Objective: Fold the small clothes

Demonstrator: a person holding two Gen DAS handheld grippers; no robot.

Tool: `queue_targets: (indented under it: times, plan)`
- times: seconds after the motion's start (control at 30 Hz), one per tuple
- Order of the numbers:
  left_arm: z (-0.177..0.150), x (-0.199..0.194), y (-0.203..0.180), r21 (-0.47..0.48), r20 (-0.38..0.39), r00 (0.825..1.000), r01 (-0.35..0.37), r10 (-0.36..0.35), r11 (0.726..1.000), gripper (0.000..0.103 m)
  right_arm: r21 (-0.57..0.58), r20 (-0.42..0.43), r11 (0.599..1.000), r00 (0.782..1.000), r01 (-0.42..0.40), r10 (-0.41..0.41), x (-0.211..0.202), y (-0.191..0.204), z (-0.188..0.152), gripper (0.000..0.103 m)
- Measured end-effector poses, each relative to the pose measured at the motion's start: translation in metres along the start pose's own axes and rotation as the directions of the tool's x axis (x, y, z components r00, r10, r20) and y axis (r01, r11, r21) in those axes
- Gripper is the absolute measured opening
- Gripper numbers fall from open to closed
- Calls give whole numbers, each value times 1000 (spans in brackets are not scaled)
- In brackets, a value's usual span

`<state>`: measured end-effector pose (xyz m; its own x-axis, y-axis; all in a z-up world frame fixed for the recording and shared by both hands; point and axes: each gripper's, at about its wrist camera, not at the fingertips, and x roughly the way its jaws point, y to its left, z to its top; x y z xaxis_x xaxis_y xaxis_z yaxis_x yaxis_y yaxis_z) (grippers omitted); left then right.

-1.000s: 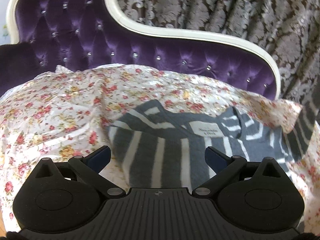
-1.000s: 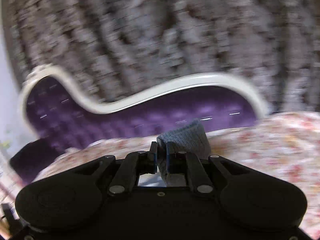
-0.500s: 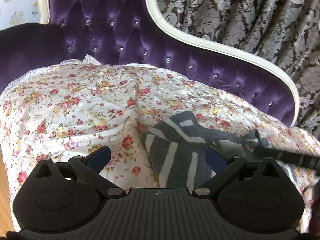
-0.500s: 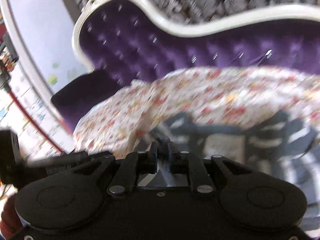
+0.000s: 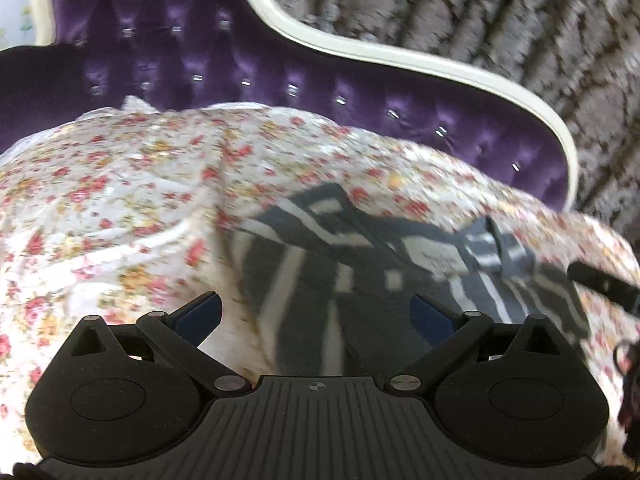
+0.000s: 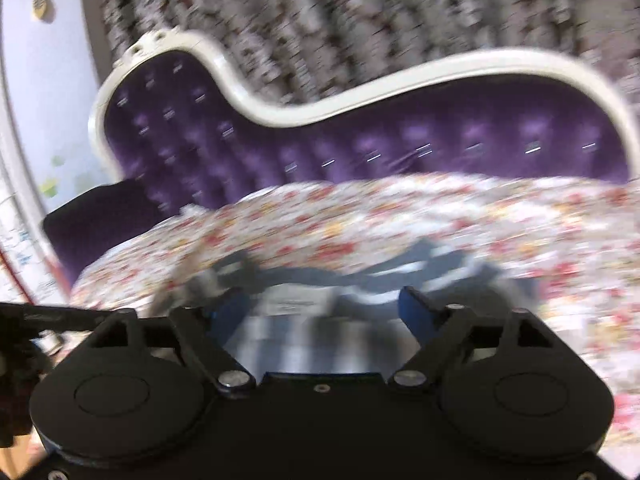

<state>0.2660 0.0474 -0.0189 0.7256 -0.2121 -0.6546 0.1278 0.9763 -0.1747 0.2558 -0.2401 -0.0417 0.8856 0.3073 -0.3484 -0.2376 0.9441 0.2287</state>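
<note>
A small grey garment with white stripes (image 5: 360, 264) lies spread on the flowered sheet (image 5: 120, 200), its white label facing up. My left gripper (image 5: 316, 312) hangs open just above the garment's near edge, with no cloth between its blue pads. In the right wrist view the same striped garment (image 6: 320, 304) lies blurred below my right gripper (image 6: 324, 308). Its jaws are opening wide and the pads press on no cloth. Part of the right gripper (image 5: 600, 280) shows at the right edge of the left wrist view.
A purple tufted sofa back (image 5: 280, 76) with a white curved frame (image 6: 320, 112) rises behind the sheet. A grey patterned curtain (image 6: 360, 12) hangs beyond it. A pale wall (image 6: 40, 80) stands at the left.
The right gripper came down to the sheet and let go of the grey cloth it was shut on; its jaws now stand wide. The garment lies flatter on the sheet.
</note>
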Motion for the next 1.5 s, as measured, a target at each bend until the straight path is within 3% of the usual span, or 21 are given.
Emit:
queue_targets:
  times: [0.1, 0.3, 0.73, 0.8, 0.87, 0.93, 1.1, 1.27, 1.37, 1.4, 1.47, 1.5]
  plan:
    - [-9, 6, -14, 61, -11, 1000, 22, -21, 998, 101, -37, 36, 995, 995, 93, -92, -5, -19, -6, 101]
    - [-20, 21, -31, 118, -43, 998, 46, -41, 992, 101, -94, 42, 977, 981, 193, -190, -15, -42, -21, 102]
    - [-20, 37, -28, 46, -64, 995, 80, -77, 996, 99, -35, -34, 985, 985, 168, -170, -5, -57, -15, 102]
    - [-19, 38, -29, 40, -54, 996, 71, -68, 997, 75, -48, -43, 982, 982, 182, -184, -5, -57, -16, 102]
    - [-17, 38, -30, 40, -47, 997, 64, -62, 997, 31, -68, -52, 976, 976, 208, -211, -6, -58, -16, 102]
    - [-16, 37, -28, 36, -43, 996, 78, -76, 996, 15, -80, -59, 968, 968, 238, -243, -6, -60, -16, 102]
    - [-11, 18, -20, -5, 28, 996, 88, -88, 996, 14, -6, -97, 947, 943, 320, -319, -7, -79, -16, 102]
    - [-5, 11, -13, -17, 54, 996, 67, -66, 998, 14, 91, -126, 936, 936, 340, -328, -4, -95, -17, 102]
    - [-6, 15, -9, -31, 27, 998, 65, -64, 997, 15, 58, -143, 936, 931, 348, -337, 1, -91, -19, 102]
    - [-6, 17, -9, -32, 18, 998, 65, -64, 997, 15, 26, -172, 931, 919, 364, -355, 4, -89, -21, 102]
    - [-8, 17, -8, -26, 8, 998, 59, -59, 998, 15, -107, -231, 898, 868, 426, -439, 11, -85, -28, 102]
    - [-8, 17, -9, -16, 3, 999, 52, -52, 999, 15, -133, -213, 894, 869, 428, -447, 8, -84, -31, 102]
